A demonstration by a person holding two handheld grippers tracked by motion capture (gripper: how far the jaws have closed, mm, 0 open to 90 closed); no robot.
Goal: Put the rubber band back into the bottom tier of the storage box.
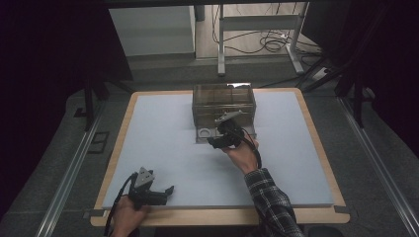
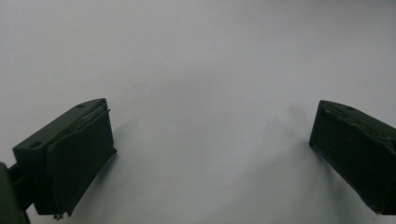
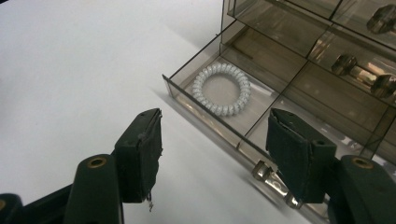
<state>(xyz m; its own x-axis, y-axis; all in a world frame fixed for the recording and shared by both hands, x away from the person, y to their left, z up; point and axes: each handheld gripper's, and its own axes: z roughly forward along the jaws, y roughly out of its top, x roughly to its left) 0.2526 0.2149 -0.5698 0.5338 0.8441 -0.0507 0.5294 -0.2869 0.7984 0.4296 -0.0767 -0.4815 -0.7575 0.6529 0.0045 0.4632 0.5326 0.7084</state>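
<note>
White matting lay under the open right gripper [image 3: 212,154], whose empty jaws stood by the drawer [image 3: 219,122] handle, the hair tie [image 3: 222,89] already inside just beyond; closing seemingly remained.

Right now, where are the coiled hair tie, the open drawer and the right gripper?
coiled hair tie [image 3: 222,89], right gripper view, on the white coil's near arc.
open drawer [image 3: 201,112], right gripper view, on its clear front wall.
right gripper [image 3: 214,156], right gripper view, midway between its open fingertips.
</note>
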